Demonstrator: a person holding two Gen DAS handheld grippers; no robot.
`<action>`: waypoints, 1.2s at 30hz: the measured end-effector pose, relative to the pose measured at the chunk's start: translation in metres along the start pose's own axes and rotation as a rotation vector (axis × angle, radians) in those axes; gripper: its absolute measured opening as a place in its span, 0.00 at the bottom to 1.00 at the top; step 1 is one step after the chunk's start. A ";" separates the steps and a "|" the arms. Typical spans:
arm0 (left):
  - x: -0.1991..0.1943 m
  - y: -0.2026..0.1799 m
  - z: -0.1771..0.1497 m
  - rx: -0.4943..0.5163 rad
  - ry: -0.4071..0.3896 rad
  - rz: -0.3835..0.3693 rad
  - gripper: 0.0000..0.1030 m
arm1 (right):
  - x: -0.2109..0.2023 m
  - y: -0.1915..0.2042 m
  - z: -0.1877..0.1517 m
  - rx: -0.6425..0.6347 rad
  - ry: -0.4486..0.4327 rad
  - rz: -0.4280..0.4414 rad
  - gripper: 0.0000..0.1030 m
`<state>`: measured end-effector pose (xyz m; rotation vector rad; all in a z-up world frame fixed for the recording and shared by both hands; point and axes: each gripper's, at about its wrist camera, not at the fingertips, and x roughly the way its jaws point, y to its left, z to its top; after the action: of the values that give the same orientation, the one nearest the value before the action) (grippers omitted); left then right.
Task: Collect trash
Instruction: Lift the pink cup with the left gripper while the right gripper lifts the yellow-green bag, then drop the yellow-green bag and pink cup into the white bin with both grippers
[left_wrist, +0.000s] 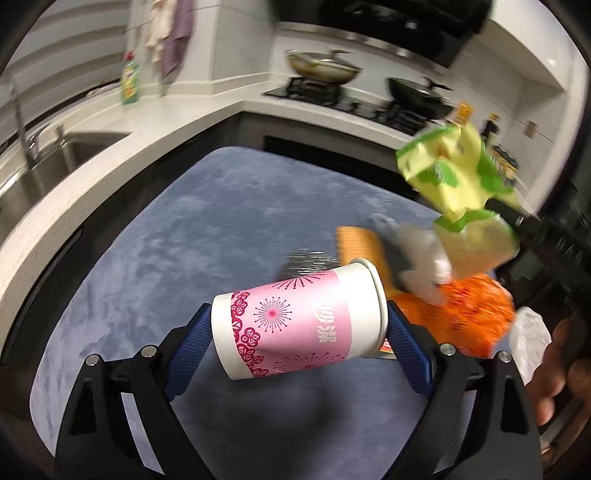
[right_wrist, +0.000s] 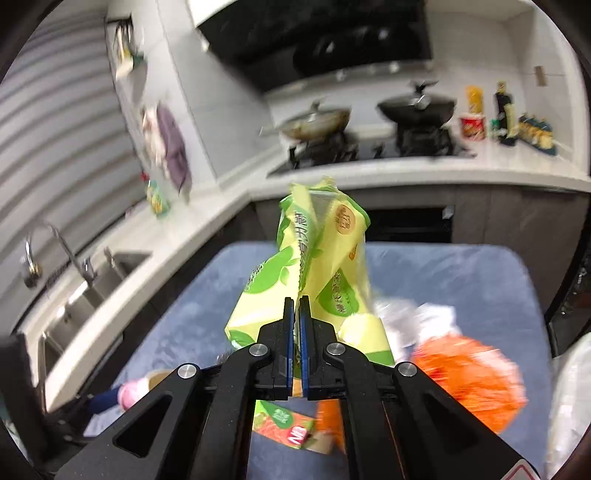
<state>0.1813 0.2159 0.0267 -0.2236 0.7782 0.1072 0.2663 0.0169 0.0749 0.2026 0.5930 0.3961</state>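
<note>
My left gripper (left_wrist: 299, 325) is shut on a pink and white paper cup (left_wrist: 299, 321), held sideways above the blue mat (left_wrist: 207, 229). My right gripper (right_wrist: 297, 302) is shut on a yellow and green snack wrapper (right_wrist: 314, 258), lifted above the mat; the wrapper also shows in the left wrist view (left_wrist: 461, 177). On the mat lie an orange bag (right_wrist: 469, 373), a crumpled white wrapper (left_wrist: 424, 262), an orange biscuit pack (left_wrist: 358, 243) and a green and orange wrapper (right_wrist: 284, 424). The cup also shows at the lower left of the right wrist view (right_wrist: 133, 393).
A white kitchen counter (left_wrist: 110, 158) wraps round the mat on the left and behind, with a sink (right_wrist: 110, 277), a green detergent bottle (left_wrist: 131, 83), and a stove with two pans (right_wrist: 369, 122). Clear plastic (left_wrist: 528, 339) is at the right, next to a hand.
</note>
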 end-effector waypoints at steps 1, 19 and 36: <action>-0.004 -0.011 0.000 0.020 -0.007 -0.015 0.84 | -0.018 -0.009 0.004 0.009 -0.027 -0.014 0.03; -0.020 -0.271 -0.063 0.452 0.033 -0.384 0.84 | -0.178 -0.241 -0.078 0.302 -0.071 -0.486 0.03; 0.025 -0.364 -0.112 0.630 0.102 -0.385 0.84 | -0.180 -0.328 -0.152 0.514 -0.028 -0.570 0.36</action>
<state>0.1874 -0.1639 -0.0094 0.2240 0.8207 -0.5121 0.1418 -0.3448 -0.0555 0.5129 0.6876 -0.3180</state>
